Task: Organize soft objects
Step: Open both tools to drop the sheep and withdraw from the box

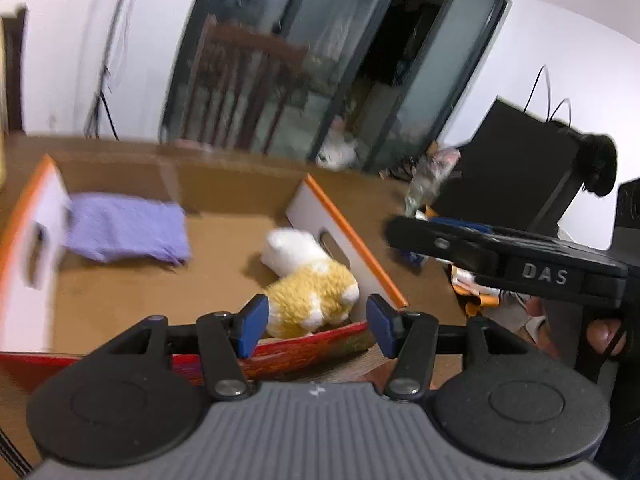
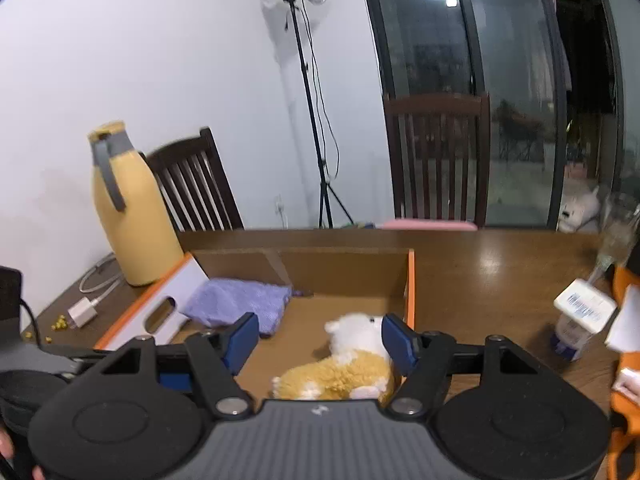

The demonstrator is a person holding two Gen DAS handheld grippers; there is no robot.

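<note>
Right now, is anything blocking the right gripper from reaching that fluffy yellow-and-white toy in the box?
Nothing visible does. The plush toy lies uncovered in the open cardboard box, just ahead of the right gripper, whose jaws stand open and empty. The purple cloth lies off to the left, apart from the toy.

A brown, glossy wooden table (image 2: 492,276) carries an open cardboard box with orange-edged white flaps (image 2: 411,280) near its middle. Left of the box stand a tall yellow insulated jug with a grey handle (image 2: 128,208), a small white charger plug with its cable (image 2: 82,312) and a few tiny yellow beads (image 2: 60,322). Right of the box stands a white carton with blue print (image 2: 580,320).
</note>
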